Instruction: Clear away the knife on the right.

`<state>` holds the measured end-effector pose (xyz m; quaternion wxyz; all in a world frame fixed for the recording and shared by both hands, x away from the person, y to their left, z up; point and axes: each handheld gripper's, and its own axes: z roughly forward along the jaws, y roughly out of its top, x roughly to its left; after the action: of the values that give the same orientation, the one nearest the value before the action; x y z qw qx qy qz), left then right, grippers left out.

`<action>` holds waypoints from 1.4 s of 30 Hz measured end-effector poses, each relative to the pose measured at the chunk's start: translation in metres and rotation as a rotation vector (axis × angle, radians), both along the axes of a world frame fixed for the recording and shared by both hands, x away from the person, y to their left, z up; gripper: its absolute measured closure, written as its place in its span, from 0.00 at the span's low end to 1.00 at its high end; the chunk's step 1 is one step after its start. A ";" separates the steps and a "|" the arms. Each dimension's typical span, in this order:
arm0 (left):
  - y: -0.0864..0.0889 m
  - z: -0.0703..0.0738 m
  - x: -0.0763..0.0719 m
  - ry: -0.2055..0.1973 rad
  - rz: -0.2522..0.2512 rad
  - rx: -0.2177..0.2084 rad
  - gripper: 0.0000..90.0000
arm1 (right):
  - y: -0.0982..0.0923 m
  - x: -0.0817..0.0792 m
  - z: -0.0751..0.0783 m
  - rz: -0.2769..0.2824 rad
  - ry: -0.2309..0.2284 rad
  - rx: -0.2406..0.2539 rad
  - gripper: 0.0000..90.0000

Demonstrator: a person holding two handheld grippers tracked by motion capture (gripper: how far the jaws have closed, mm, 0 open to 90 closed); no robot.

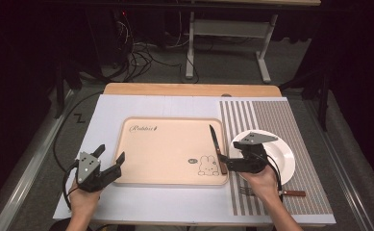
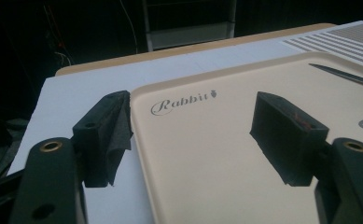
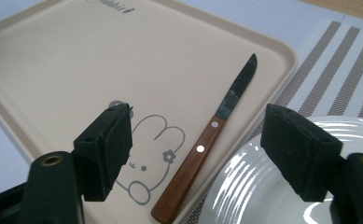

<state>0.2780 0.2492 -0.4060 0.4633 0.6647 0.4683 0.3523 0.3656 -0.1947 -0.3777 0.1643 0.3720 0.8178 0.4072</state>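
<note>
White sheet [image 1: 175, 103] over the table carries a beige tray [image 1: 165, 149] and striped mat [image 1: 271, 115]; a wooden-handled knife [image 3: 207, 140] is laid on the tray's right side, beside the white plate [image 1: 283, 156]. Left gripper [image 1: 111, 159] is held wide open, empty, straddling the tray's left rim. Right gripper [image 3: 195, 135] is spread wide, empty, above the knife handle.

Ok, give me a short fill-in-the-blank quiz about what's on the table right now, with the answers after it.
1. The knife lies on the ____, near its right edge.
2. The word printed on the tray reads ____.
3. The right gripper hovers beside the white ____.
4. The fork lies on the ____ placemat.

Answers: tray; Rabbit; plate; striped
</note>
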 end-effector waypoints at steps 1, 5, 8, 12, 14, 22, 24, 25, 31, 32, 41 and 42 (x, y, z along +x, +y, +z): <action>0.000 0.000 0.000 -0.002 0.000 0.000 0.32 | -0.001 -0.001 0.000 -0.008 -0.008 0.001 0.28; 0.001 0.000 0.000 -0.003 0.003 -0.003 0.32 | -0.007 -0.005 0.001 -0.011 -0.027 0.014 0.27; 0.000 0.000 0.000 -0.002 0.003 -0.002 0.32 | -0.012 -0.008 0.001 -0.018 -0.036 0.027 0.27; 0.000 0.000 0.000 -0.004 0.003 0.001 0.32 | -0.021 -0.011 0.000 -0.028 -0.051 0.050 0.25; 0.000 0.000 0.000 -0.004 0.004 0.001 0.32 | -0.025 -0.014 0.000 -0.034 -0.063 0.062 0.24; 0.001 0.000 0.000 -0.002 0.007 -0.005 0.32 | -0.036 -0.020 -0.001 -0.061 -0.097 0.063 0.18; 0.001 0.000 0.000 -0.002 0.006 -0.004 0.32 | -0.037 -0.023 0.000 -0.062 -0.104 0.063 0.18; 0.001 0.000 0.000 -0.003 0.005 -0.003 0.32 | -0.038 -0.025 0.000 -0.063 -0.119 0.053 0.18; 0.001 0.000 0.000 -0.007 0.007 -0.003 0.32 | -0.051 -0.036 0.001 -0.065 -0.151 0.073 0.18; 0.001 0.000 0.000 -0.008 0.007 -0.003 0.32 | -0.054 -0.038 0.000 -0.069 -0.153 0.083 0.19; -0.004 0.002 -0.004 -0.014 -0.011 -0.005 0.33 | -0.088 -0.061 -0.007 -0.153 -0.251 0.171 0.30; -0.004 0.002 -0.004 -0.015 -0.012 0.001 0.33 | -0.090 -0.063 -0.008 -0.164 -0.258 0.181 0.31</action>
<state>0.2736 0.2452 -0.4043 0.4684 0.6652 0.4606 0.3548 0.3025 -0.2851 -0.3855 0.2663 0.3955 0.7168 0.5088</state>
